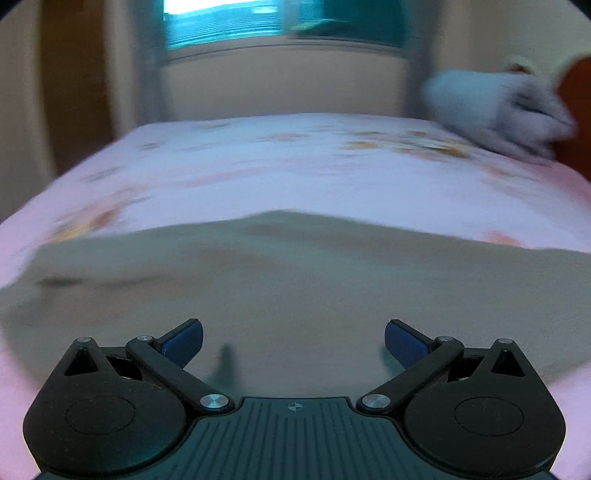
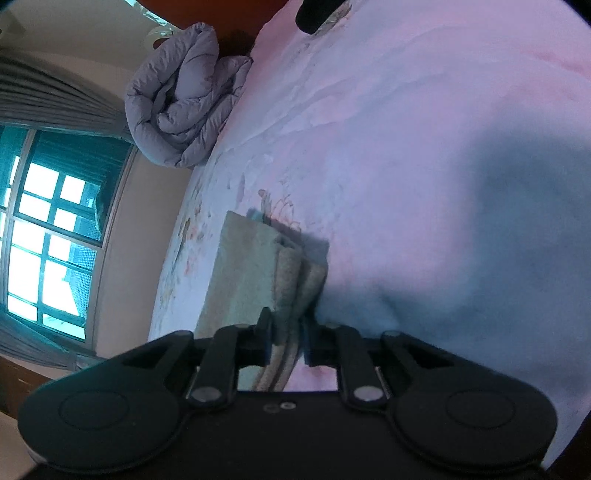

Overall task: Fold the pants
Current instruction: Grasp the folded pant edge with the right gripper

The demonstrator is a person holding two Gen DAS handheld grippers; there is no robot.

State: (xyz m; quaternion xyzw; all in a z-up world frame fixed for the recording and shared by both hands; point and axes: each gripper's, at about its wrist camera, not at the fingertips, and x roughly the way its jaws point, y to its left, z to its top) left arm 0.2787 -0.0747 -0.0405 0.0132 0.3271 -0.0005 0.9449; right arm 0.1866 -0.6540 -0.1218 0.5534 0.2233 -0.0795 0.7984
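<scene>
The grey-green pants (image 1: 280, 288) lie flat on the pink floral bed sheet (image 1: 280, 162), filling the near half of the left wrist view. My left gripper (image 1: 293, 341) is open just above the cloth, with nothing between its blue pads. In the right wrist view the pants (image 2: 247, 269) show as a folded stack seen edge-on. My right gripper (image 2: 286, 332) is shut on the layered edge of the pants, with the folds running between its fingers. That view is rolled sideways.
A rolled grey quilt (image 2: 181, 99) lies at the bed's far end, also visible in the left wrist view (image 1: 495, 110). A window (image 2: 48, 229) with grey curtains is beyond the bed. A dark object (image 2: 317, 11) sits near the far bed edge.
</scene>
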